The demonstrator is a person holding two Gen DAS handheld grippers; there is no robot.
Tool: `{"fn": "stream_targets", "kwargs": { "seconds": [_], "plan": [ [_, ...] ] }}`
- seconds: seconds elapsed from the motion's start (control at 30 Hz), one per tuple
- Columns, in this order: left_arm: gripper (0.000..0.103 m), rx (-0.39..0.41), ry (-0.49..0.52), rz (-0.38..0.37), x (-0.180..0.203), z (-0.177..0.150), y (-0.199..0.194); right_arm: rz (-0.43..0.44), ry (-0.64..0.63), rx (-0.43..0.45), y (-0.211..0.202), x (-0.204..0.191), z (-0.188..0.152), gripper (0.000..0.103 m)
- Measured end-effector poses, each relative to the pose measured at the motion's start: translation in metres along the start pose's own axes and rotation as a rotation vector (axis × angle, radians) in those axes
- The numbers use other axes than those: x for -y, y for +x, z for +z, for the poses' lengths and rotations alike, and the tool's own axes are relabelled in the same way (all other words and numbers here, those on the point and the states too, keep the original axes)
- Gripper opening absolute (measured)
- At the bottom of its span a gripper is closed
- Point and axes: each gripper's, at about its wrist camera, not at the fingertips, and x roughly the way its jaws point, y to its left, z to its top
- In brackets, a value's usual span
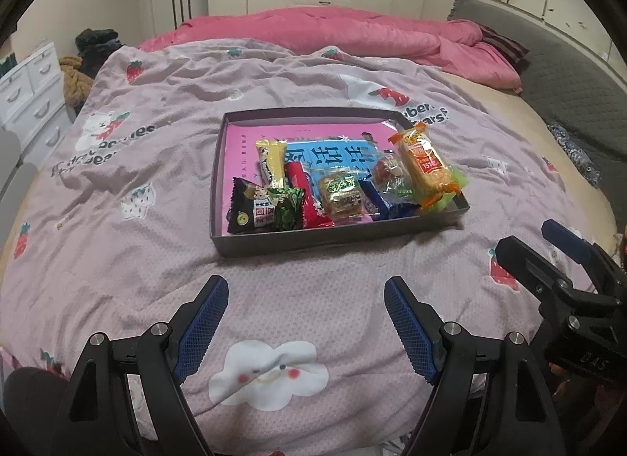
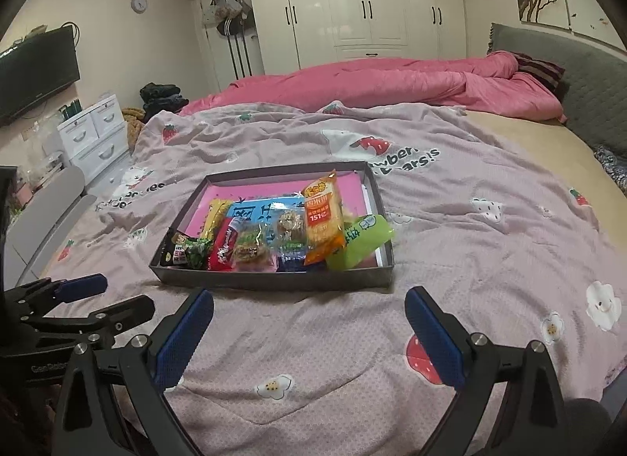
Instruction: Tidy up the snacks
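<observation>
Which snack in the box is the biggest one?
The orange packet at the right end of the box. It is longer and wider than the others and lies on top of the green pouch.

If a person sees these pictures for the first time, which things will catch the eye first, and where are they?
First comes the dark shallow box in the middle of the bed, on a lilac blanket printed with strawberries; bright snack packets lie in a row along its near side, the tall orange packet leaning at its right end. Behind it, a pink quilt lies bunched across the far side of the bed. In front, the left claw and right claw are both open and empty.
</observation>
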Motion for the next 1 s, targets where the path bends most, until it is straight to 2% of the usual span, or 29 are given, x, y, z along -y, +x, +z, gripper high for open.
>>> {"fn": "stream_targets", "kwargs": {
  "seconds": [0.17, 0.47, 1.0],
  "plan": [
    [0.083, -0.021, 0.004, 0.014, 0.001, -0.006, 0.002, -0.025, 0.014, -0.012, -0.001, 0.001, -0.005, 0.099],
    [0.083, -0.036, 0.009, 0.019, 0.003, -0.008, 0.006, -0.012, 0.008, -0.052, 0.009, 0.001, -0.008, 0.099],
    [0.083, -0.056, -0.01, 0.017, 0.001, -0.008, 0.012, -0.006, -0.016, -0.06, 0.011, -0.004, -0.009, 0.099]
  ]
}}
